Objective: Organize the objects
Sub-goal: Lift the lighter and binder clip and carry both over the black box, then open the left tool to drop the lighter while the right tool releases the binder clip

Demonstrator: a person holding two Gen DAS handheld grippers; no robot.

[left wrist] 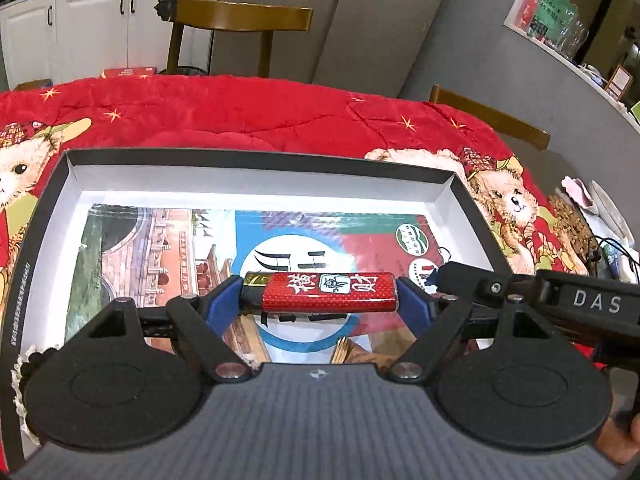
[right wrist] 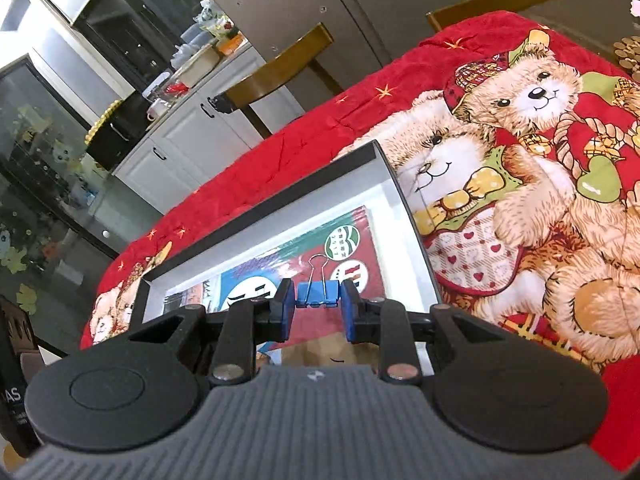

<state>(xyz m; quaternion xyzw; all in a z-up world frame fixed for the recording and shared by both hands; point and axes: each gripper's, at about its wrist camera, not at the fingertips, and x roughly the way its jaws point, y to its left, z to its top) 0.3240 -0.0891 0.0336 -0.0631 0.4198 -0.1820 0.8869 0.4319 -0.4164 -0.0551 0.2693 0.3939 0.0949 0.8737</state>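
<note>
My left gripper is shut on a red lighter with white Chinese characters, held crosswise by its ends above the open black box. The box has white inner walls and a colourful printed booklet lying flat inside. My right gripper is shut on a blue binder clip with its wire handles pointing up, held above the box's right part. The right gripper's black body shows at the right of the left wrist view.
The box sits on a red teddy-bear quilt covering the table. Wooden chairs stand beyond the far edge. White cabinets and a fridge are behind. Cables and small items lie at the table's right end.
</note>
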